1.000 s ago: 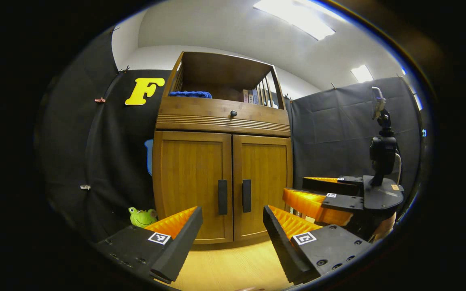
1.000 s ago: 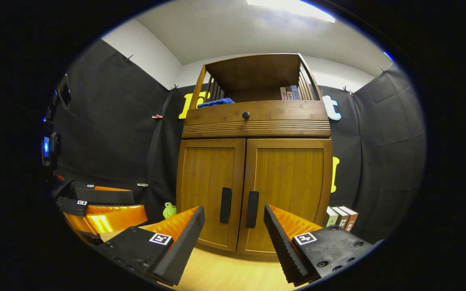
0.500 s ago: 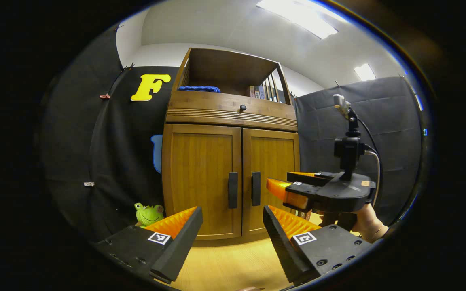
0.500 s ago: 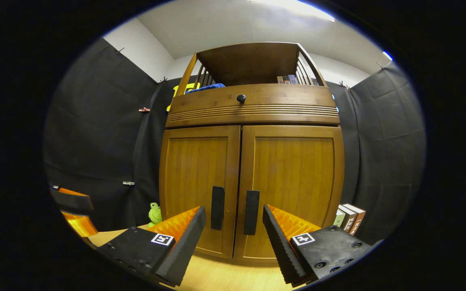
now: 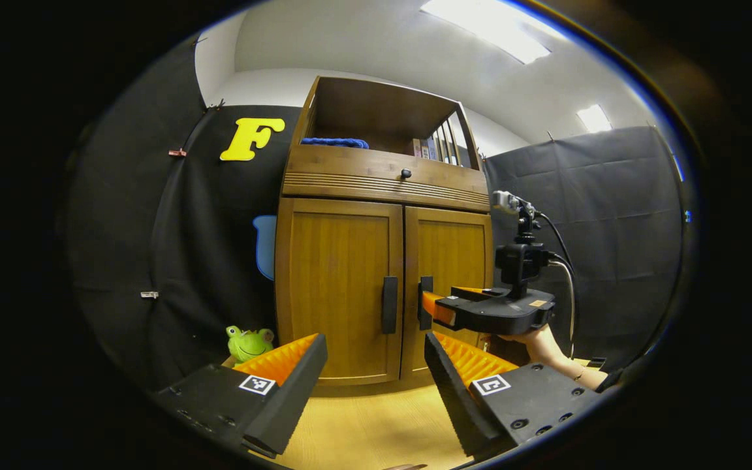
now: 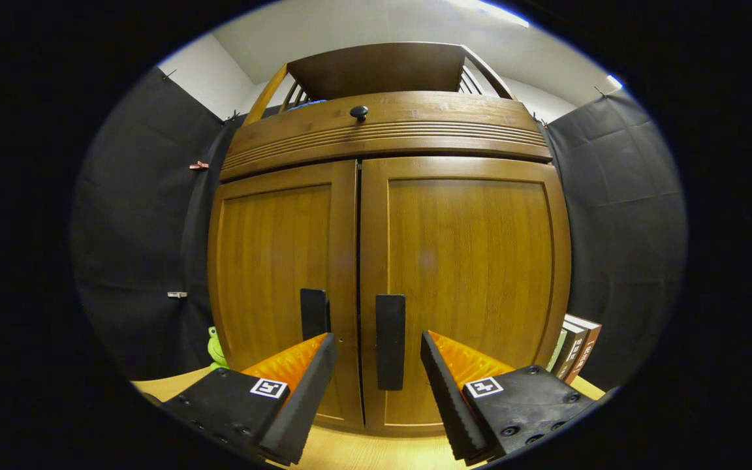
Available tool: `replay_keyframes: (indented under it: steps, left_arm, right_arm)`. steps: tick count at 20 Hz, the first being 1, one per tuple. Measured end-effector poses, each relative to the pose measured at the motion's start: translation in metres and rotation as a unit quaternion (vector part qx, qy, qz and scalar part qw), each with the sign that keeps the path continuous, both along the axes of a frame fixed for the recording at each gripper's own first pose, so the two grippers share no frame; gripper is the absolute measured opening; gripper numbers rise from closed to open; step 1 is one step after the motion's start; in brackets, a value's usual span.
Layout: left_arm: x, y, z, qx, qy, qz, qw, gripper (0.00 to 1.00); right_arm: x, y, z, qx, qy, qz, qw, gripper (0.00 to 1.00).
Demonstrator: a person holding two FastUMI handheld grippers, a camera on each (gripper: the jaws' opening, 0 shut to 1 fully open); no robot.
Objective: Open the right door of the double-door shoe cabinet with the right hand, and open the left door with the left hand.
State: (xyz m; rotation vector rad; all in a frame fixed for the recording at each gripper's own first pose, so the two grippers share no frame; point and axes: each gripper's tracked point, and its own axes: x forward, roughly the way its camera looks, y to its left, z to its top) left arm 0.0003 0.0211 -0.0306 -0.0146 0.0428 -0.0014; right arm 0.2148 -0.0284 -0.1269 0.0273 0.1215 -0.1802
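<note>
Right hand-held gripper [image 6: 376, 375] has its fingers spread, straddling the right door's handle [image 6: 390, 341] without touching it. Both doors are closed. If I clamp off-centre I could catch the left door's handle [image 6: 314, 313] just beside it. Left hand-held gripper [image 5: 376, 375] waits farther back, also spread.

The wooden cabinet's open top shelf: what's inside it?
A folded blue cloth on the left and upright books on the right. Both doors below are shut, hiding the rest of the wooden shoe cabinet.
</note>
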Motion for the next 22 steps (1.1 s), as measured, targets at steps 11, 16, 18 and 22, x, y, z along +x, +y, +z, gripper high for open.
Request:
replay_keyframes:
  steps: [11,16,18,22]
  left_arm:
    - [0.001,0.006,-0.002,-0.01,0.002,0.018,1.0,0.94]
    - [0.002,0.01,-0.004,-0.013,0.01,0.029,0.999,0.94]
    - [0.001,0.01,-0.005,-0.015,0.017,0.032,0.999,0.94]
    - [-0.003,0.011,-0.007,-0.015,0.026,0.039,0.999,0.94]
  right_arm:
    - [0.052,-0.027,-0.045,-0.028,0.034,-0.051,0.998,0.81]
    - [0.056,-0.021,-0.052,-0.017,0.036,-0.042,0.998,0.45]
    - [0.06,-0.023,-0.054,-0.038,0.033,-0.038,0.998,0.34]
    - [0.054,-0.021,-0.055,-0.036,0.035,-0.023,0.998,0.22]
